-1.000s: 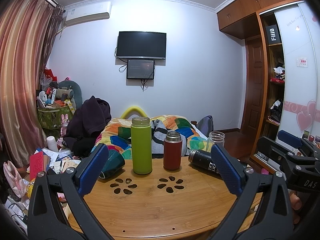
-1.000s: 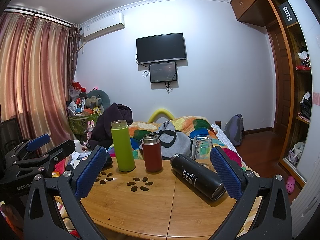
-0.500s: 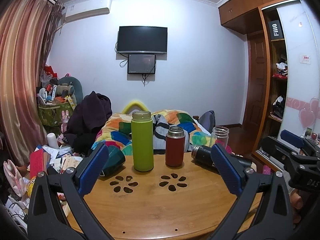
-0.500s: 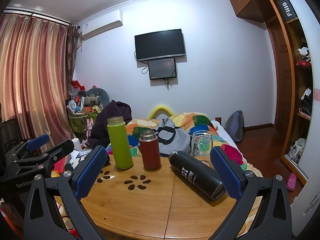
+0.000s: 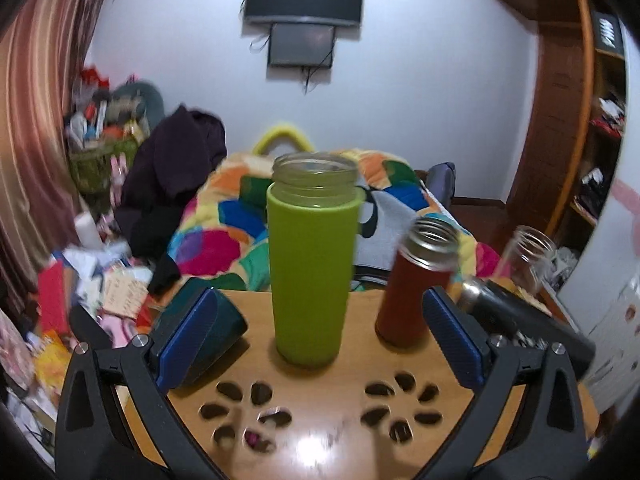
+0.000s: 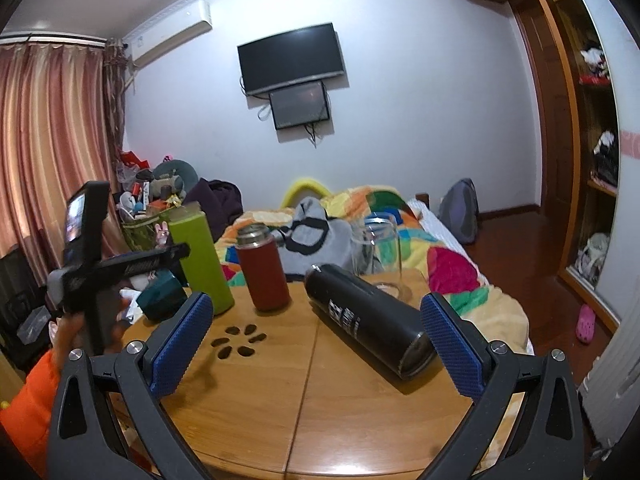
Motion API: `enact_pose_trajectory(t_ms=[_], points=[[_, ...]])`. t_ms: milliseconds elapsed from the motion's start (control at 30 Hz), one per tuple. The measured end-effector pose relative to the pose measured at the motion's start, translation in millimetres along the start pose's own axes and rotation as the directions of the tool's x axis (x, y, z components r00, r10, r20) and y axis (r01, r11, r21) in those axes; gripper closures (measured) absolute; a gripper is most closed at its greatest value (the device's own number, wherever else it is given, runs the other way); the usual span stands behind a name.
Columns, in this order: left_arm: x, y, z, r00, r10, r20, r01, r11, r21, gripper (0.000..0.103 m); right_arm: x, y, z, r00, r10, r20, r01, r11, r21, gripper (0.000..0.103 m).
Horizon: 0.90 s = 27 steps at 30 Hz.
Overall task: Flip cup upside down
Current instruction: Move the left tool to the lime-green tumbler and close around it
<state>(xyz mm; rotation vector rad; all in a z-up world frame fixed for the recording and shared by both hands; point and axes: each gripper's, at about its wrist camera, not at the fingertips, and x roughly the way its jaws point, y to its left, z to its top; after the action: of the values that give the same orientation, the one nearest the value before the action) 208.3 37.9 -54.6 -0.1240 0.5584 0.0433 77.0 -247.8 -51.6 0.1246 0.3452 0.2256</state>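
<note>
A tall green cup [image 5: 310, 268] stands upright and open-mouthed on the round wooden table [image 5: 320, 432]; it also shows in the right wrist view [image 6: 200, 258]. My left gripper [image 5: 320, 340] is open, its blue pads either side of the green cup and a little short of it. A red flask [image 5: 416, 280] stands to its right, and it shows in the right view too [image 6: 262, 268]. A black bottle [image 6: 370, 318] lies on its side. My right gripper [image 6: 316, 344] is open and empty above the table near the black bottle.
A dark teal cup [image 5: 200, 332] lies on its side at the table's left edge. A clear glass jar [image 6: 378, 258] stands at the back right. A bed with a colourful quilt [image 6: 400, 240] lies behind the table. Clutter fills the floor at left.
My left gripper has moved forward and down toward the green cup, which now looms large between its pads. My right gripper has moved a little closer to the table.
</note>
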Motion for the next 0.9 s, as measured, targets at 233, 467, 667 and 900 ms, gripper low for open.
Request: enact_pose_trajectory(t_ms=[233, 467, 667, 900], points=[[38.3, 3.8, 15.5, 1.000, 0.023, -0.011, -0.023, 1.000, -0.021, 0.002, 17.7, -9.7, -8.0, 0.998, -0.014, -0.057, 0.014, 1.000, 0.007, 0.000], [51.7, -4.9, 14.9, 0.998, 0.050, -0.031, -0.049, 0.998, 0.040, 0.040, 28.6, -6.0, -14.1, 0.995, -0.006, -0.102, 0.007, 1.000, 0.003, 0.000], [41.6, -4.8, 11.4, 0.999, 0.022, -0.045, -0.020, 0.998, 0.059, 0.041, 30.0, -0.8, -16.1, 0.994, -0.006, -0.106, 0.004, 1.000, -0.020, 0.000], [5.1, -14.6, -4.8, 0.997, -0.039, -0.073, 0.048, 0.990, 0.132, 0.041, 28.4, -0.3, -17.1, 0.994, 0.002, -0.105, -0.004, 1.000, -0.022, 0.000]])
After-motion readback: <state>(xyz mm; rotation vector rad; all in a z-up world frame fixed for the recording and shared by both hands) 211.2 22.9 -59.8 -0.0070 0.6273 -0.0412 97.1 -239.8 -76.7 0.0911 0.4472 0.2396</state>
